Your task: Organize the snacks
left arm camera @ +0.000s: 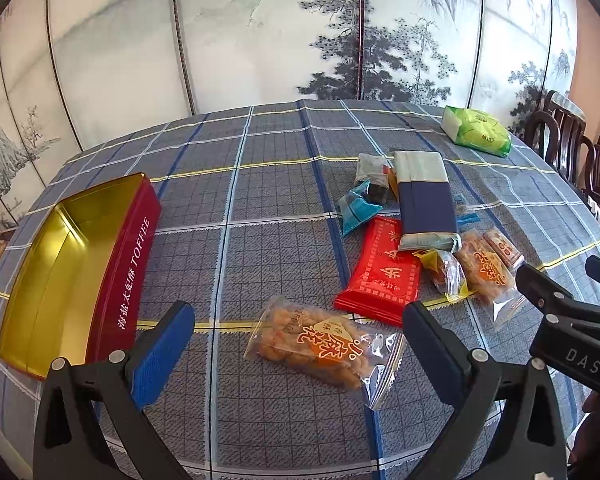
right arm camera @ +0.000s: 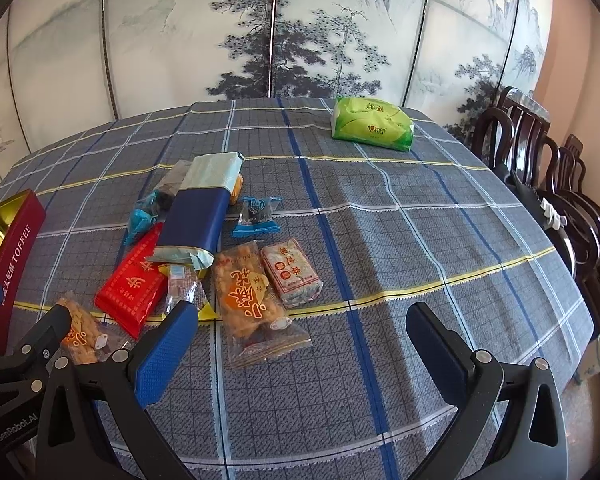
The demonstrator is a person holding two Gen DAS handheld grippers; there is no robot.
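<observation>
- The left gripper (left arm camera: 298, 322) hovers over the checked worktop (left arm camera: 260, 184), its jaws spread wide and empty, with a clear packet of fried twists (left arm camera: 320, 346) lying between them on the cloth.
- The open red toffee tin (left arm camera: 72, 276) sits to the left, its gold inside bare.
- The right gripper (right arm camera: 302, 322) also has its jaws spread, holding nothing.
- Ahead of it lies the snack pile: a blue-and-pale long packet (right arm camera: 200, 212) resting on a red packet (right arm camera: 134, 280), a second twist packet (right arm camera: 250, 300) and a small brown block (right arm camera: 290, 272) just beside it.
- A green tissue pack (right arm camera: 372, 128) lies well apart at the far edge.
</observation>
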